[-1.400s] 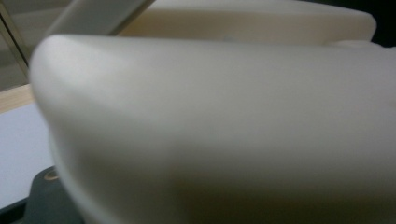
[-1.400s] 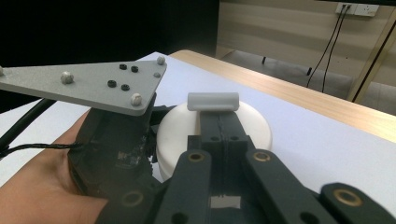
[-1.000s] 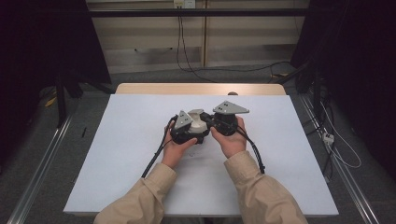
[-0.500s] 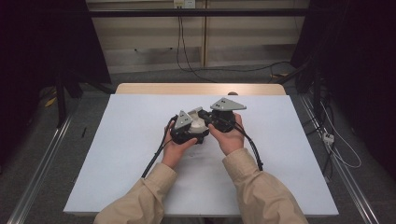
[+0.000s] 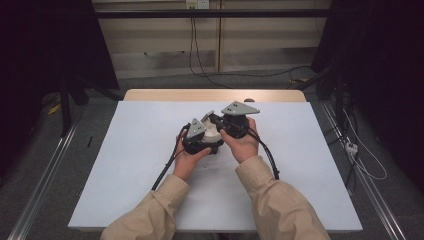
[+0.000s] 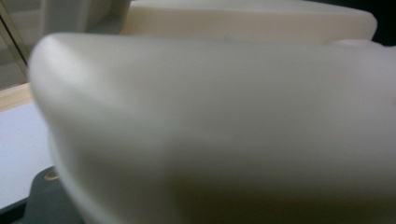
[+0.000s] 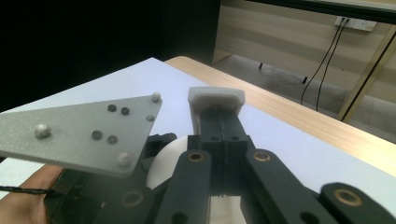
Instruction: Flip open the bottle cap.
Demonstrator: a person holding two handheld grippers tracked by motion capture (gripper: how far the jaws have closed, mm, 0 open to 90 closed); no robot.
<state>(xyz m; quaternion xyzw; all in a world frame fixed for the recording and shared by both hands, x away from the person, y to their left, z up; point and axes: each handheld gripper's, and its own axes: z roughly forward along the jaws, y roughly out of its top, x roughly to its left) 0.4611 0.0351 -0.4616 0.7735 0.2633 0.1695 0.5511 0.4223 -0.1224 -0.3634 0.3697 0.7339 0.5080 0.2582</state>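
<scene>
Left hand-held gripper: jaws clenched on a cream-white object, blurred and close before its camera. Right hand-held gripper: jaws pressed together, empty, just beside and above the left one. Object: between both grippers, over the white counter. Cables trail toward the sleeves.

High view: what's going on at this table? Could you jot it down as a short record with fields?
Surface: white table top
Person: both forearms in beige sleeves
Left gripper: jaws shut on a cream-white object
Right gripper: jaws shut, nothing between them
Position: both grippers close together near the table's middle
Cables: black, trailing back toward the person
</scene>
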